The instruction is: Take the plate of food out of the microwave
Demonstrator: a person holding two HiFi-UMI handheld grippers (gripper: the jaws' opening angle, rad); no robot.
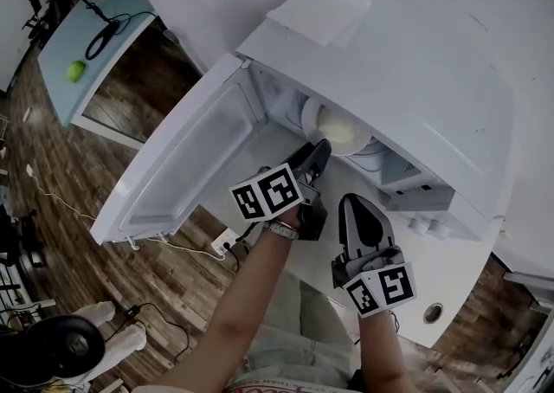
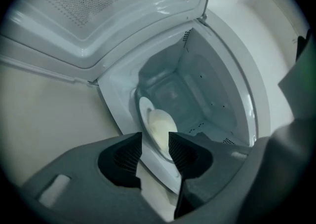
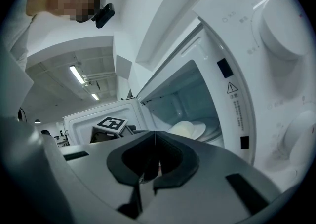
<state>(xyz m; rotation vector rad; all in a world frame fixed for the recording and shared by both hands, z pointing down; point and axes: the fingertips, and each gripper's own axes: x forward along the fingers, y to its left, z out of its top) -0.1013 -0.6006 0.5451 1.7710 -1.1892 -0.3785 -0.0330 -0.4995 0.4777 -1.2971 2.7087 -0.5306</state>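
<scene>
Plate of food, a round white plate (image 2: 144, 111) carrying a pale mound (image 2: 160, 125), sat inside the cavity of the white box-shaped microwave (image 1: 407, 62), toward the front of the opening. The microwave's white door (image 1: 186, 166) hung wide open on the left, so that part of the job looked done. The left gripper (image 2: 156, 139) was held at the mouth of the cavity, its fingers spread with a narrow gap and aimed at the plate's near edge; nothing lay between them yet, as far as its own view showed. The right gripper (image 3: 154, 136) hung lower, out in front of the microwave above the white tabletop (image 1: 454, 283), fingers pressed together on nothing. Gripping, lifting and withdrawing the plate all remained.
</scene>
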